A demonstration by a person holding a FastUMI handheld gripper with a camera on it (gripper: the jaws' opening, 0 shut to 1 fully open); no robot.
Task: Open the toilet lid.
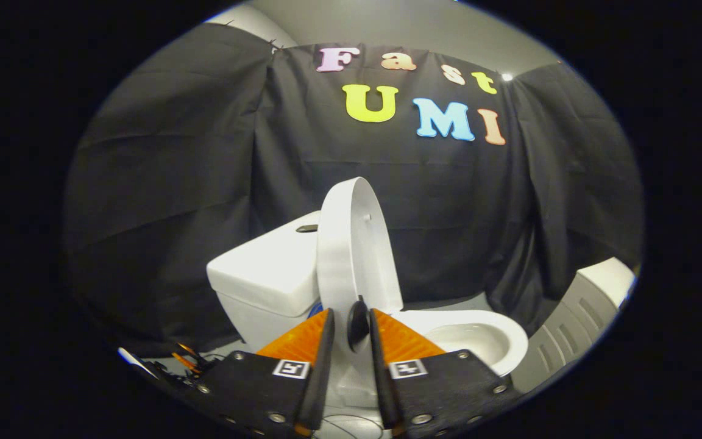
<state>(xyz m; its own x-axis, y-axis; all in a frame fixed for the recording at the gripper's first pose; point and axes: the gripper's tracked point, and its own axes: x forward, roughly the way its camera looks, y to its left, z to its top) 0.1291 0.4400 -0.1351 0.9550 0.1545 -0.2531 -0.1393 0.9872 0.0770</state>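
Note:
The white toilet lid stands upright, edge-on to me, its back near the tank. Right of the lid, the seat and bowl lie uncovered. A small black knob sits at the lid's lower front edge. My gripper is low in front of the toilet, with its orange-and-black fingers on either side of that knob. The fingers stand narrowly apart. The knob is close to the right finger, and a strip of white shows between it and the left finger.
A white slatted cabinet stands to the right of the bowl. Cables lie on the floor left of the toilet base. Black cloth walls close in behind and on both sides.

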